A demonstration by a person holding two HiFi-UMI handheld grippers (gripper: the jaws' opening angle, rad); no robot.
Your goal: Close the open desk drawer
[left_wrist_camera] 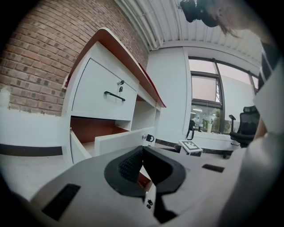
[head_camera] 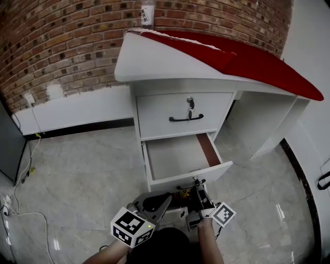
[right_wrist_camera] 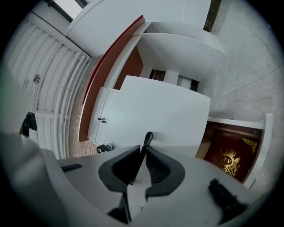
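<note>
The white desk (head_camera: 154, 62) with a red top has its middle drawer (head_camera: 178, 154) pulled out; the brown inside looks empty. My right gripper (head_camera: 198, 195) is at the drawer's white front panel (right_wrist_camera: 155, 111), shut on the thin black drawer handle (right_wrist_camera: 148, 138), whose end sticks out past the tips. A key lock (right_wrist_camera: 106, 146) sits beside it. My left gripper (head_camera: 154, 203) hangs just left of the right one, short of the drawer (left_wrist_camera: 111, 137), shut with nothing in it. Below the drawer lies a dark red book with a gold crest (right_wrist_camera: 230, 159).
The top drawer (head_camera: 185, 111) is closed, with a black handle and a lock. A bottle (head_camera: 147, 14) stands on the desk by the brick wall. Cables (head_camera: 23, 170) run along the floor at left. The kneehole (head_camera: 258, 124) opens at right. An office chair (left_wrist_camera: 246, 126) stands behind.
</note>
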